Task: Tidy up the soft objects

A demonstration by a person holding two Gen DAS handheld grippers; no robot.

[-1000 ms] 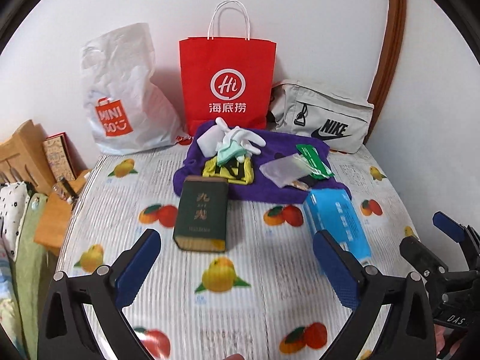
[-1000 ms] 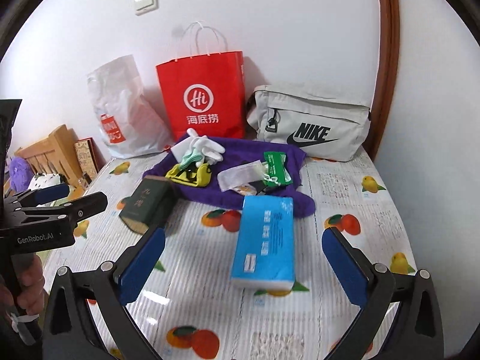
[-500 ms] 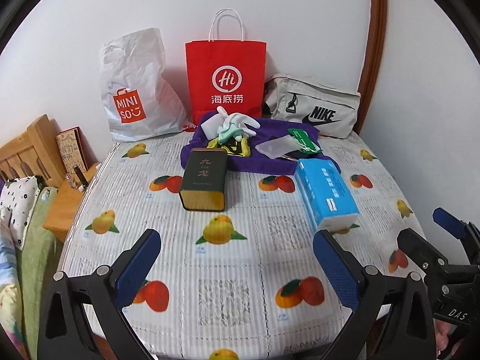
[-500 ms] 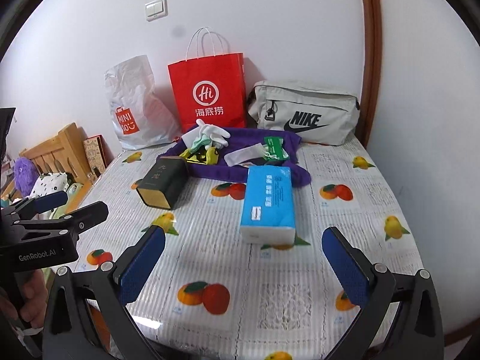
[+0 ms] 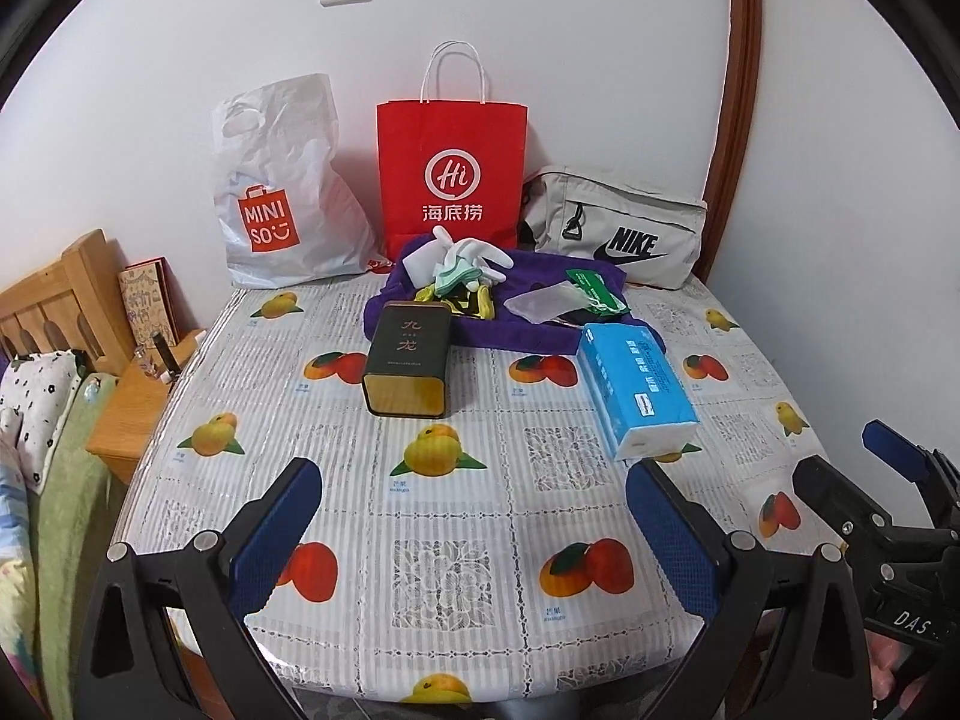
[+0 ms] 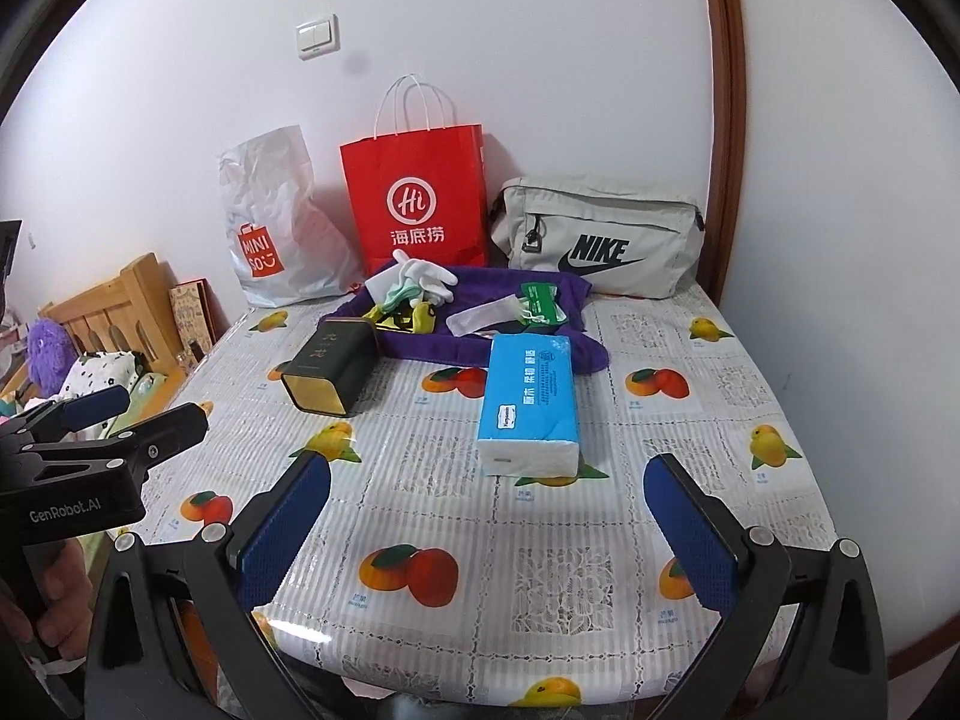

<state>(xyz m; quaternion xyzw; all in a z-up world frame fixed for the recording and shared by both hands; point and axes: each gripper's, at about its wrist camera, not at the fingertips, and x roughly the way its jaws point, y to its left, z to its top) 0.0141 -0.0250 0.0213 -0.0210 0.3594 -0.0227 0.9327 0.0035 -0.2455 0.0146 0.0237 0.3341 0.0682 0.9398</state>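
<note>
1. Two hand-held grippers hang over the near edge of the surface (image 5: 372,546), which is covered with a fruit-print cloth. Both are released, with their blue pads wide apart and nothing between them.
2. The left hand-held gripper (image 5: 474,531) points toward the middle of the surface; the right hand-held gripper (image 6: 487,531) sits beside it on the right, its fingers facing the blue tissue pack (image 6: 529,402).
3. The blue tissue pack lies flat on the right half of the surface, its far end touching the purple towel (image 5: 528,339).
4. The purple towel is spread near the back of the surface and carries a loose pile: white gloves (image 5: 474,252), a pale green cloth (image 5: 453,282), a yellow item (image 5: 474,303), a clear plastic pouch (image 5: 540,303) and a green packet (image 5: 591,288).
5. A dark green tin (image 5: 411,360) lies on its side with its gold end facing the camera; its far end meets the towel's near left edge.
6. Three bags stand along the back wall: a white MINISO bag (image 5: 282,204) on the left, a red paper bag (image 5: 453,180) in the middle and a grey Nike bag (image 5: 618,228) on the right.
7. A wooden headboard (image 5: 54,300) and bedding are seen off the left side of the surface.
</note>
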